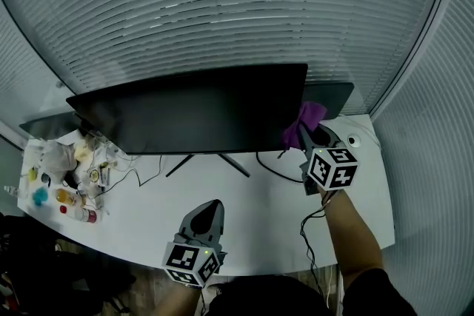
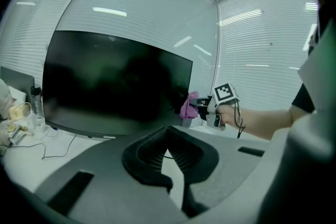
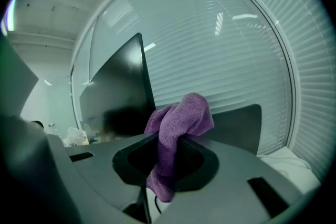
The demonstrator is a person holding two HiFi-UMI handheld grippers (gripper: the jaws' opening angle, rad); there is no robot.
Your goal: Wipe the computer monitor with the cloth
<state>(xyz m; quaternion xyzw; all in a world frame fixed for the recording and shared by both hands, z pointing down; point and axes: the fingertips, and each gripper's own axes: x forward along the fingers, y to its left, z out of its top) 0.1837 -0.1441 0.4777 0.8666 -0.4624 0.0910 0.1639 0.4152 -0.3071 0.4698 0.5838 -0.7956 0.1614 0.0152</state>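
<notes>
A wide black computer monitor [image 1: 200,111] stands on the white desk [image 1: 259,214], its screen dark. My right gripper [image 1: 305,135] is shut on a purple cloth [image 1: 305,118], held up at the monitor's right edge. In the right gripper view the cloth [image 3: 181,115] bunches above the jaws and hangs down between them, with the monitor [image 3: 118,92] seen edge-on to the left. My left gripper [image 1: 212,209] hovers low over the desk in front of the monitor stand, shut and holding nothing. In the left gripper view, the monitor [image 2: 110,86] fills the middle and the cloth [image 2: 188,106] shows at its right edge.
Bottles, wrappers and small clutter [image 1: 70,174] crowd the desk's left end. Cables [image 1: 278,170] trail from the monitor stand [image 1: 211,160]. A second dark screen [image 1: 332,96] sits behind on the right, another [image 1: 48,123] at far left. Window blinds [image 1: 222,11] curve behind the desk.
</notes>
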